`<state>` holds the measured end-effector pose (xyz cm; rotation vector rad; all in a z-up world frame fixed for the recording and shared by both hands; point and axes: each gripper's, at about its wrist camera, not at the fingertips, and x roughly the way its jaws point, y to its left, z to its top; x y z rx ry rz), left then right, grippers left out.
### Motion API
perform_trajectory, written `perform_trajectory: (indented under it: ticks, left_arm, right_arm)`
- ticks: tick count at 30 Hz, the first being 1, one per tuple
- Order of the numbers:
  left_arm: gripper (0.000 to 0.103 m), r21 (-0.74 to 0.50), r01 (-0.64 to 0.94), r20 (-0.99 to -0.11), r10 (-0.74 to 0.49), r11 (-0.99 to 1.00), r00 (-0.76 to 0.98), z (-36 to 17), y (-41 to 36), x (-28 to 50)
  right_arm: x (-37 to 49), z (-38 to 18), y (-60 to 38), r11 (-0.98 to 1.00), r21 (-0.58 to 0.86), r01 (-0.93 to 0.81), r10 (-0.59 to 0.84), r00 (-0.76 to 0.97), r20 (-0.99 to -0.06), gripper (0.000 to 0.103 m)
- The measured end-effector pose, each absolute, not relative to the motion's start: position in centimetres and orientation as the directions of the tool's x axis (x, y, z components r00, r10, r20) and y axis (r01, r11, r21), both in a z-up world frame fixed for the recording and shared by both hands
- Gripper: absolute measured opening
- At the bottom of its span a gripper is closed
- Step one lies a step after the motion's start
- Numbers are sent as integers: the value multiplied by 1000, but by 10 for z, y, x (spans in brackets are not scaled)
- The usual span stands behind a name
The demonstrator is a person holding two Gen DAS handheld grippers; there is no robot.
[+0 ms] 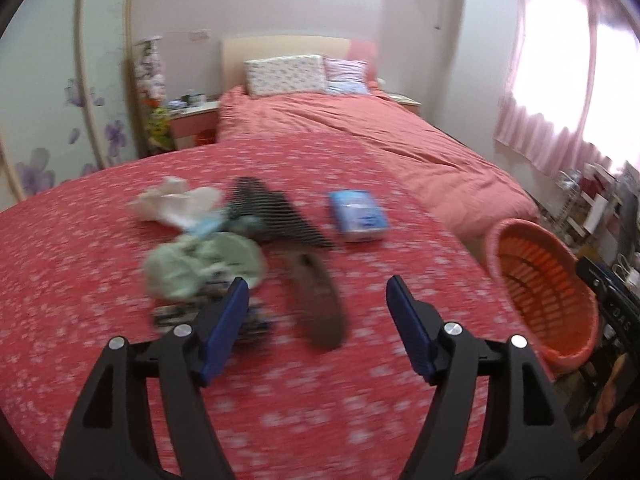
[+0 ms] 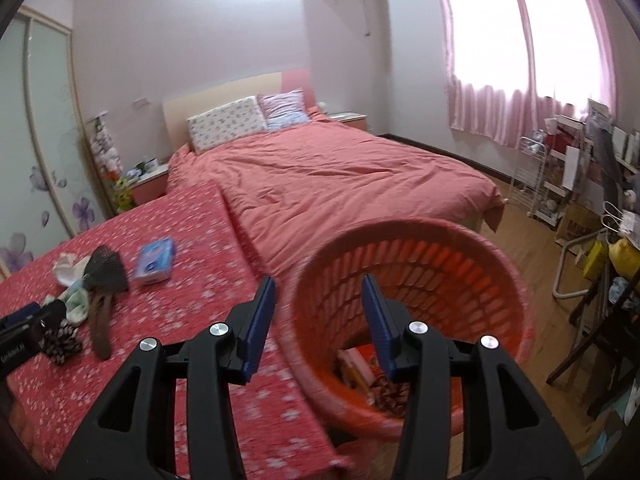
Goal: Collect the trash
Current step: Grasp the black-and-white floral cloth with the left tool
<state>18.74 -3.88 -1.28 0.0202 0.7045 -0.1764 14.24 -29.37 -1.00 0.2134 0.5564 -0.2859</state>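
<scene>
An orange plastic basket (image 2: pixel 412 276) stands at the right edge of a table with a red flowered cloth (image 2: pixel 192 288); some wrappers lie in its bottom. My right gripper (image 2: pixel 318 300) is open, its fingers straddling the basket's near rim. My left gripper (image 1: pixel 316 300) is open above the cloth, just in front of a pile: a crumpled green wad (image 1: pixel 200 260), white crumpled paper (image 1: pixel 176 200), a black mesh piece (image 1: pixel 272 208), a brown flat strip (image 1: pixel 320 304) and a dark patterned wrapper (image 1: pixel 180 316). A blue tissue pack (image 1: pixel 358 216) lies beyond. The basket also shows in the left wrist view (image 1: pixel 544 292).
A bed with a pink quilt (image 2: pixel 340 176) lies beyond the table. A wardrobe with flower decals (image 2: pixel 36 160) is on the left. Shelves and a cluttered desk (image 2: pixel 592 184) stand by the right wall. Wooden floor (image 2: pixel 532 248) lies past the basket.
</scene>
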Motion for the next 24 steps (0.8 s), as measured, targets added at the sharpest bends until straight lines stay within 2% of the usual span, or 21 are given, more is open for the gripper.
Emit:
perform_trajectory:
  ticks: [7,19,21,23,24]
  left_arm:
    - [72,-46,46,-677,-65,998,733,-28,25,193]
    - [72,-96,63,-747,-114,993,654,-64,19,221]
    - [69,-115,61,-761,-127,992,636,-71,18,227]
    - [57,-134,62,-768,-143,989,625,-74,19,230]
    - [54,-137,60,-768,-144,989,624,-75,20,231]
  right_arm:
    - [147,-15,-258,962,112,248,-143,809,-570,46]
    - [157,-24,-211,982,82,171,-87,788,-610,46]
    - [157,-24,-205,984,72,160,-82,785,-614,46]
    - [158,-25,-201,986,65,152,-80,784,-616,46]
    - [159,-25,-199,987,62,148,-79,783,-617,46]
